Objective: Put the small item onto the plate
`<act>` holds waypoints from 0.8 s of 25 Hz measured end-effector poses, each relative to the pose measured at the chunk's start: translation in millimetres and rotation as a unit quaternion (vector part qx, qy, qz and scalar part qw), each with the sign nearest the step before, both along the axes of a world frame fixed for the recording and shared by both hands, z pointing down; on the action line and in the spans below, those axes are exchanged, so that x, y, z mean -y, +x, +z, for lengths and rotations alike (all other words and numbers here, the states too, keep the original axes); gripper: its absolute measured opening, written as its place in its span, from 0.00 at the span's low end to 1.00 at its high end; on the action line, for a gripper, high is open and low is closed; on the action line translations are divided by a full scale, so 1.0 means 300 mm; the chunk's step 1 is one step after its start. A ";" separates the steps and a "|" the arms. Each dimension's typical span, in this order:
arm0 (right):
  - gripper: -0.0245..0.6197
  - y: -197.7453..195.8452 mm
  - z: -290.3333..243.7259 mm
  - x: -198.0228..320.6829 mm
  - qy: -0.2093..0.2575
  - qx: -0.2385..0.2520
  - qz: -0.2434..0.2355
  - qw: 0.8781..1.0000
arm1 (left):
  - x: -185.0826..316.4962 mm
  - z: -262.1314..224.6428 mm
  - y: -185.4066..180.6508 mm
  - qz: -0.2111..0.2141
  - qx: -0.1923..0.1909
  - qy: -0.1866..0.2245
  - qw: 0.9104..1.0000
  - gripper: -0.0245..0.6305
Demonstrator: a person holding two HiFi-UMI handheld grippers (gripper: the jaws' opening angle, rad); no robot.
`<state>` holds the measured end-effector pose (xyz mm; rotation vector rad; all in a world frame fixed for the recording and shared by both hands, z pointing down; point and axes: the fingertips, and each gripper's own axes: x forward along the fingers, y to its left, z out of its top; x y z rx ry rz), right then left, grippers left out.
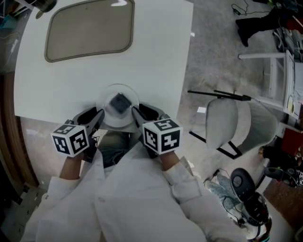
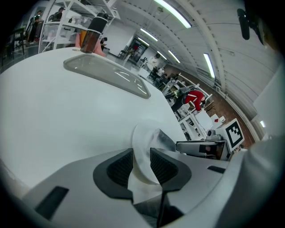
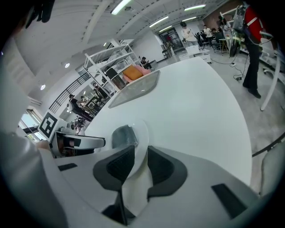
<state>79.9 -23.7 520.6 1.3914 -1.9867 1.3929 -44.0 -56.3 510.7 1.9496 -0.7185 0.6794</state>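
Grip: our left gripper (image 1: pixel 97 115) and right gripper (image 1: pixel 138 112) each pinch the plate (image 1: pixel 108 119) rim, opposite sides | Why: we judge this steadies it, small item (image 1: pixel 120 102) aboard

In the head view the item (image 1: pixel 120 102) on the plate (image 1: pixel 108 118) is a blurred dark-grey block, and its kind cannot be told. The left tool (image 1: pixel 97 116) and the right tool (image 1: pixel 138 113) cover the plate's side rims. Their marker cubes hide the hands. A dark thing (image 1: pixel 45 5) at the bench's (image 1: pixel 156 56) far corner is cut off by the top edge.
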 end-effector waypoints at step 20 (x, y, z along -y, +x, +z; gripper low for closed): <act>0.16 0.000 0.003 0.005 -0.005 -0.020 -0.002 1.000 | 0.010 0.010 -0.015 -0.009 0.030 0.019 0.999 0.15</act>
